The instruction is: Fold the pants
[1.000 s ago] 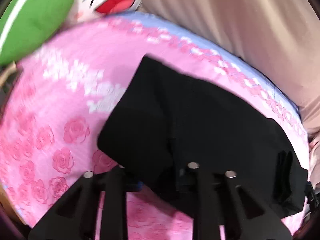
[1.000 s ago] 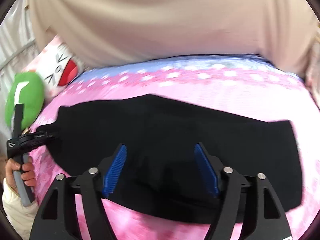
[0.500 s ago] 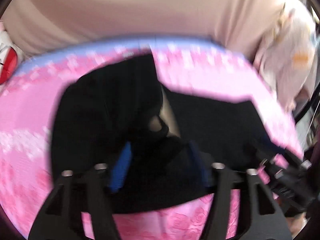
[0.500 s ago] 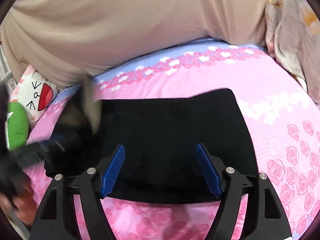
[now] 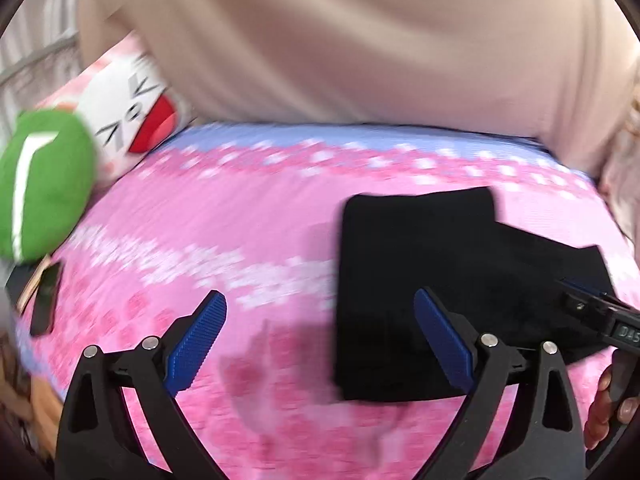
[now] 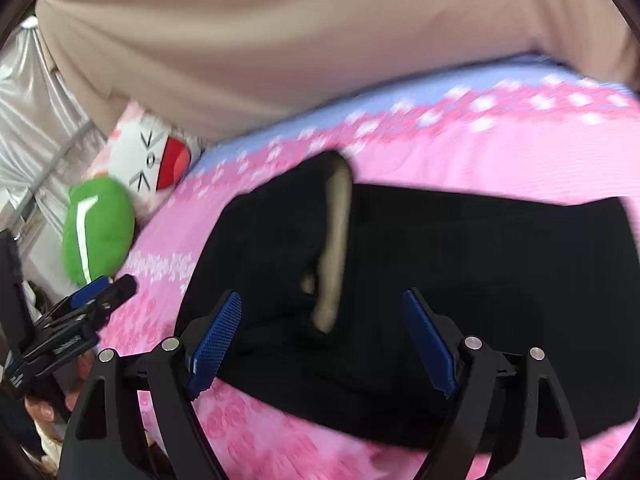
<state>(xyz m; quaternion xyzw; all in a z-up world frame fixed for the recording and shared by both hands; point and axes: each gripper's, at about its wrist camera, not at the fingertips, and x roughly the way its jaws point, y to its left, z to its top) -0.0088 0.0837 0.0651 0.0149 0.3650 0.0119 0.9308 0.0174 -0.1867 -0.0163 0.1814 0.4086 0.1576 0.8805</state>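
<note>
The black pants (image 5: 420,280) lie folded on the pink flowered bedspread (image 5: 224,232), right of centre in the left wrist view. My left gripper (image 5: 320,336) is open and empty, hovering above the pants' left edge. In the right wrist view the pants (image 6: 460,280) fill the middle, with a beige inner lining strip (image 6: 334,248) showing at the folded-over part. My right gripper (image 6: 322,340) is open and empty just above the pants' near edge. The left gripper also shows at the left of the right wrist view (image 6: 92,304), off the pants.
A green plush (image 5: 40,184) and a white cat-face cushion (image 5: 132,120) sit at the bed's far left. A beige curtain (image 5: 340,40) hangs behind the bed. A dark phone-like object (image 5: 44,304) lies at the left bed edge.
The left gripper, shut on the pants' end one second ago, carried it over onto the rest, let go and pulled back left. The pants now lie folded shorter. The right gripper stayed open.
</note>
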